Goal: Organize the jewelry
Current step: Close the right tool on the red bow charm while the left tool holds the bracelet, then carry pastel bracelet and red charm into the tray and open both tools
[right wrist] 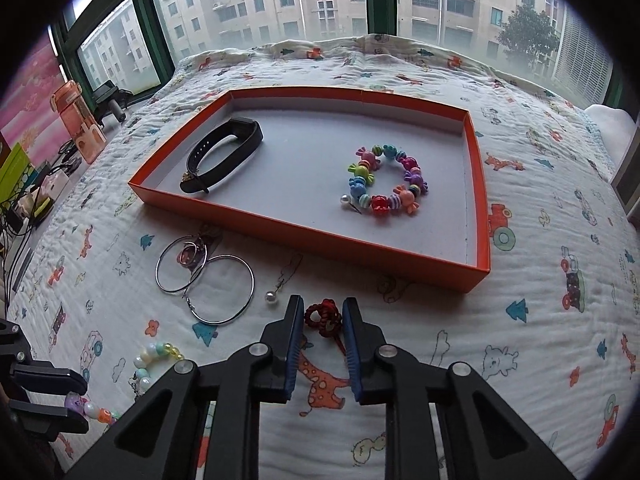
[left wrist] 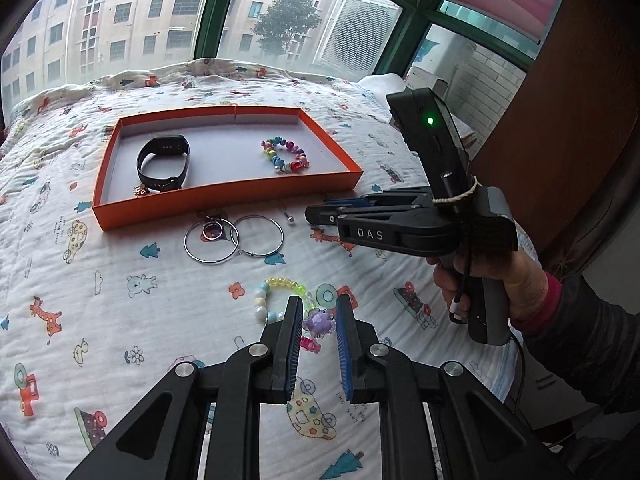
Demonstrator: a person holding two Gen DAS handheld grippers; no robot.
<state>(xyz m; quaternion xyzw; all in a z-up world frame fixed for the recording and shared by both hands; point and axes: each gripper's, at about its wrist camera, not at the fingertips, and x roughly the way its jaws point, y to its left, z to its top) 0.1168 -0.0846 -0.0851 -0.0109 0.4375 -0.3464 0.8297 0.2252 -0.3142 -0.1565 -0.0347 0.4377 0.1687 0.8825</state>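
An orange tray (left wrist: 224, 196) (right wrist: 308, 236) lies on the quilt and holds a black wristband (left wrist: 164, 162) (right wrist: 224, 152) and a colourful bead bracelet (left wrist: 286, 156) (right wrist: 386, 180). My left gripper (left wrist: 318, 308) is open around the purple charm of a pastel bead bracelet (left wrist: 276, 292) (right wrist: 154, 356) on the quilt. My right gripper (right wrist: 322, 308) (left wrist: 316, 214) is open around a red braided cord ornament (right wrist: 324, 316) on the quilt. Two silver hoop earrings (left wrist: 234, 238) (right wrist: 204, 280) and a pearl drop earring (left wrist: 290, 220) (right wrist: 272, 297) lie in front of the tray.
The bed carries a white quilt with cartoon prints (left wrist: 120, 300) and runs up to a window (left wrist: 140, 20). A side surface at the left holds an orange bottle (right wrist: 78, 120), boxes and cables. A wooden cabinet (left wrist: 560, 140) stands at the right.
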